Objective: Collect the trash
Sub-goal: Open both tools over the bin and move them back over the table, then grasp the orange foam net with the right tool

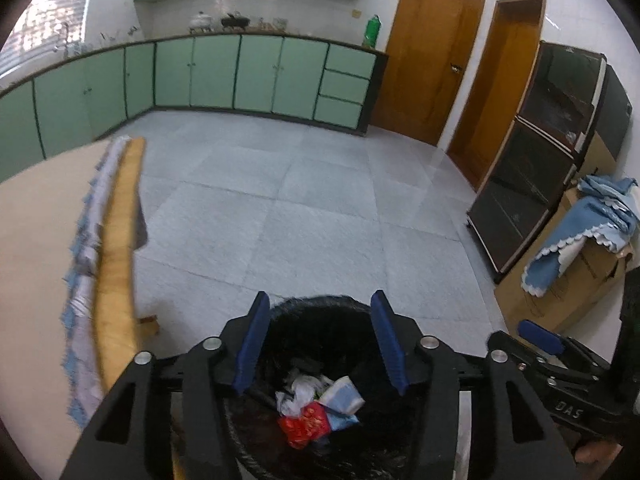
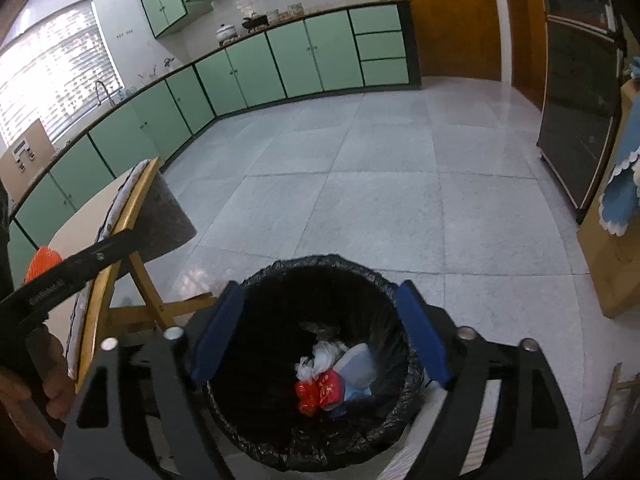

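A round bin lined with a black bag (image 1: 320, 312) stands on the floor below both grippers; it also shows in the right wrist view (image 2: 320, 276). Inside lie a red wrapper (image 1: 306, 426) (image 2: 320, 394), white crumpled plastic (image 1: 298, 394) (image 2: 324, 356) and pale blue packaging (image 1: 342, 398) (image 2: 358, 368). My left gripper (image 1: 320, 344) is open and empty above the bin. My right gripper (image 2: 320, 332) is open and empty above the bin; it also shows at the right edge of the left wrist view (image 1: 540, 338).
A wooden folding table (image 1: 40, 240) (image 2: 92, 216) with a cloth on its edge stands at the left, an orange object (image 2: 42, 262) on it. Green cabinets (image 1: 240, 76) line the far wall. A dark cabinet (image 1: 540, 152) and a cardboard box with blue cloth (image 1: 580, 240) stand right.
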A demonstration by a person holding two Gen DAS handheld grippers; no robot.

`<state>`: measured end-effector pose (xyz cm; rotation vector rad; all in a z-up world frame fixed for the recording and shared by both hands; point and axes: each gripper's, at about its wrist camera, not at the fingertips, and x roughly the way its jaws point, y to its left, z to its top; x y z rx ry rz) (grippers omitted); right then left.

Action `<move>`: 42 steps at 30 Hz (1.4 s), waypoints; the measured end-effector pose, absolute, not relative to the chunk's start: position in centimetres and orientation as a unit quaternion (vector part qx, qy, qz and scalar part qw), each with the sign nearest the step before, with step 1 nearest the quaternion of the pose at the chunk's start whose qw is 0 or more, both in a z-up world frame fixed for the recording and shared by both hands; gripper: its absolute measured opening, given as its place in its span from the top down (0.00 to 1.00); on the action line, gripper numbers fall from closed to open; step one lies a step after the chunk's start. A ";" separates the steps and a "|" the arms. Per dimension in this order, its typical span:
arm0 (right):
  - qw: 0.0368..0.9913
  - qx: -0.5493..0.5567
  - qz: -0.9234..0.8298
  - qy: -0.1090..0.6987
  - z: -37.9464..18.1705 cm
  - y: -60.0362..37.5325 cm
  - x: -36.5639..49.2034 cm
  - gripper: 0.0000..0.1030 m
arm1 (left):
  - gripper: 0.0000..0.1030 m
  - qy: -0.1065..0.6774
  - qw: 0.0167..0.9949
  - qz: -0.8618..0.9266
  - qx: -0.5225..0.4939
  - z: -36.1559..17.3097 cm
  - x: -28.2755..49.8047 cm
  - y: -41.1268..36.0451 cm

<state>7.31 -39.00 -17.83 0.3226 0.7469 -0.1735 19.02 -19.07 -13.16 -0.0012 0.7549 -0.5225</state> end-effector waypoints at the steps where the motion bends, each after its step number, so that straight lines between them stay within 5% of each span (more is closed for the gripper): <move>1: 0.916 0.155 -0.086 0.359 -17.5 -38.9 7.3 0.17 | 0.44 0.358 0.900 -0.247 0.001 -12.8 18.9 -18.7; 12: 0.938 0.141 -0.050 0.314 -13.5 -34.8 8.1 0.09 | 0.28 0.279 0.947 -0.160 0.026 -7.7 17.3 -11.6; 31: 0.951 0.071 0.120 0.277 -10.0 -14.9 15.6 0.09 | 0.27 0.253 0.963 0.097 -0.007 -6.3 15.1 12.4; 42: 0.946 0.028 0.182 0.267 -10.2 -2.9 19.0 0.09 | 0.27 0.274 0.950 0.144 -0.033 -8.6 15.0 19.2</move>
